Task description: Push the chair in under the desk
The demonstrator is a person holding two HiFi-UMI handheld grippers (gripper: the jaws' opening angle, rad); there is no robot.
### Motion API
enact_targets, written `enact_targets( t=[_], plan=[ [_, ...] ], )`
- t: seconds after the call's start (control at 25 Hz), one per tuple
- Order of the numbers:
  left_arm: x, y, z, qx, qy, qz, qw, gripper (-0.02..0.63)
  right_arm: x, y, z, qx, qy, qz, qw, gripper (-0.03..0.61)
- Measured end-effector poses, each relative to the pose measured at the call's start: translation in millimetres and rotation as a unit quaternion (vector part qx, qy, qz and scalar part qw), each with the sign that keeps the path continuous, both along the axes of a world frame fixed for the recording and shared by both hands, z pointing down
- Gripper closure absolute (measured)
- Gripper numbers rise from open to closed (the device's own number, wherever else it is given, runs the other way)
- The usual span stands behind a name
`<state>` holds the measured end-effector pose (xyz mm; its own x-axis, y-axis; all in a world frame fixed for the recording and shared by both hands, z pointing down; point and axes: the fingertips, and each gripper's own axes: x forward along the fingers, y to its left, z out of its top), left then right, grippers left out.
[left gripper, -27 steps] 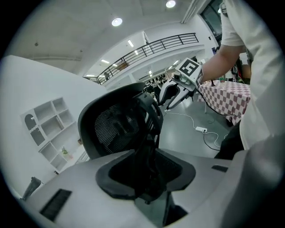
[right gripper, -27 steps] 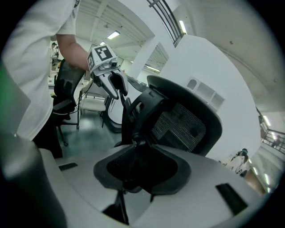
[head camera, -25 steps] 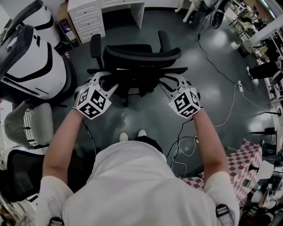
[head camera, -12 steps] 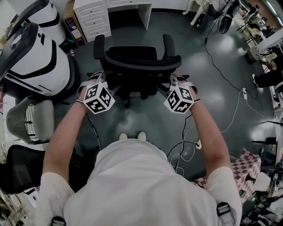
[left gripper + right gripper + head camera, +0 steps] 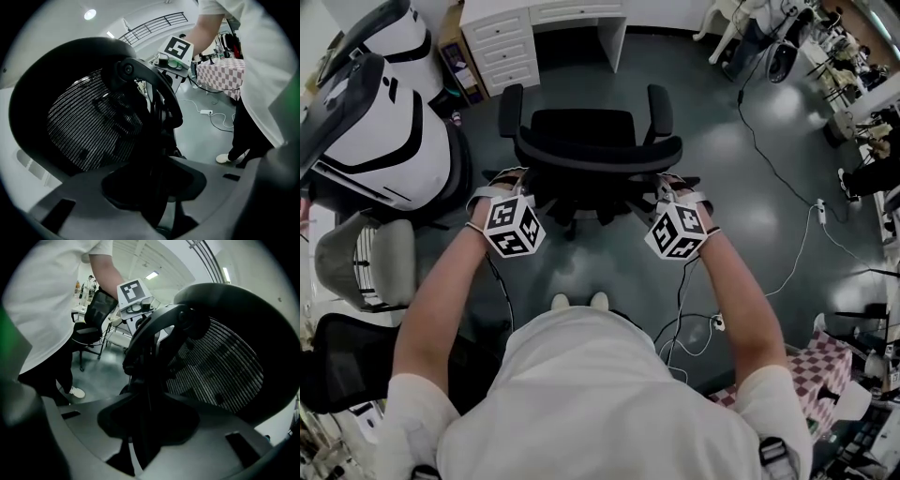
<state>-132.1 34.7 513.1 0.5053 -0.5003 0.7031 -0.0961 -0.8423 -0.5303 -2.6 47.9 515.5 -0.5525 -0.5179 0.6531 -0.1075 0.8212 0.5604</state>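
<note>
Two grippers are set on the chair (image 5: 581,127), one at each side edge of its backrest. The chair is black, with a mesh back and two armrests. It stands on the dark floor (image 5: 741,225) in the middle of the head view, its back on the near side towards the person and its seat facing the far side.

The white table (image 5: 572,11) lies along the far edge, with a drawer unit (image 5: 502,47) at its left end. The chair is lined up with the opening to the right of the drawers. It stands near the table but is not under it.

The left gripper (image 5: 517,180) holds the left edge of the backrest. Its own view shows the black frame running down between the jaws, which have just been closing and are clamped on it.

The right gripper (image 5: 673,184) holds the right edge. Its jaws have just been opening, yet the frame fills the gap between them and the pads bear on it.

The person's shoes (image 5: 577,301) stand on the floor just near of the chair base. A white-and-black machine (image 5: 384,141) stands at the left. Cables (image 5: 769,159) trail over the floor at the right.
</note>
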Motion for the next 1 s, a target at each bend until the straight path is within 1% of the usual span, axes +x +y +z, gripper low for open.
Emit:
enact_targets(
  t=[0.24,0.44,0.64,1.0],
  plan=[
    [6,-1,-2,-0.007,0.0,0.002,1.0,0.474,5,-2,-2,0.002,-0.002,-0.005,1.0,0.457],
    [8,-7,0,-0.004,-0.001,0.002,1.0,0.474,8,-8,-1,0.001,-0.003,-0.005,1.0,0.457],
    [15,-21,-1,-0.02,-0.004,-0.004,0.9998,0.476,15,-21,-1,-0.004,-0.002,-0.005,1.0,0.457],
    [35,-43,-2,-0.029,-0.004,-0.017,0.9994,0.477,34,-45,-2,-0.007,0.001,-0.016,1.0,0.457]
  ],
)
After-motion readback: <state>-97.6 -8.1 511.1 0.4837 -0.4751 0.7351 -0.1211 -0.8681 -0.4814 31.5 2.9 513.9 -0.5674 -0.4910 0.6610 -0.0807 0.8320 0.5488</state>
